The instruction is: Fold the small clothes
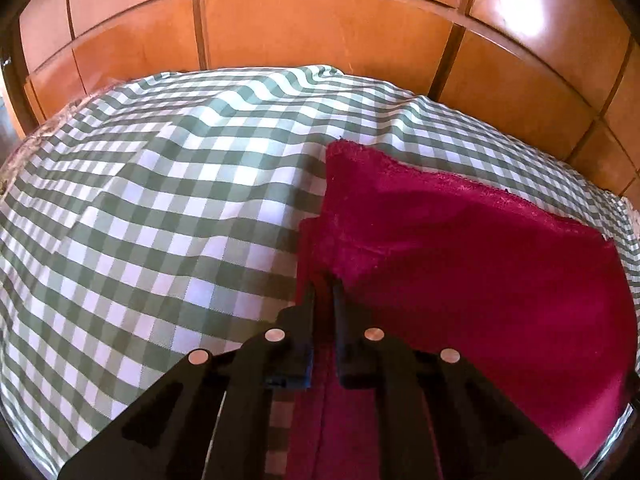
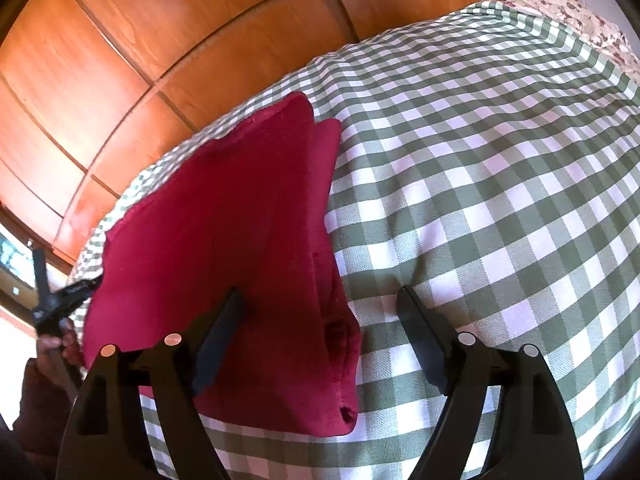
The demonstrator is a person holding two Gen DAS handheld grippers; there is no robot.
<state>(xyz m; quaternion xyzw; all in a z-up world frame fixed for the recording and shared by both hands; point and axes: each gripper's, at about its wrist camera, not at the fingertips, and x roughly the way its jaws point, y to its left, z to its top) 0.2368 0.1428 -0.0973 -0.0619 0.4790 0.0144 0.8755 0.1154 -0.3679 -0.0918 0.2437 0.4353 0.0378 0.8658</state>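
A dark red garment [image 1: 460, 248] lies partly folded on a green and white checked cloth [image 1: 160, 200]. My left gripper [image 1: 323, 280] is shut on the garment's left edge, with red fabric pinched between its fingers. In the right wrist view the red garment [image 2: 224, 240] lies flat with a folded edge on its right side. My right gripper [image 2: 320, 296] is open and empty, just above the garment's near right edge; its left finger [image 2: 224, 328] is over the fabric, its right finger [image 2: 420, 332] over the checked cloth [image 2: 480, 200]. The left gripper [image 2: 86, 288] shows at the garment's far left edge.
A wooden panelled wall [image 1: 320, 28] stands close behind the surface, also in the right wrist view [image 2: 160, 40]. A floral fabric [image 2: 580, 20] lies at the far right corner. The person's hand [image 2: 60, 344] holds the left gripper at the left edge.
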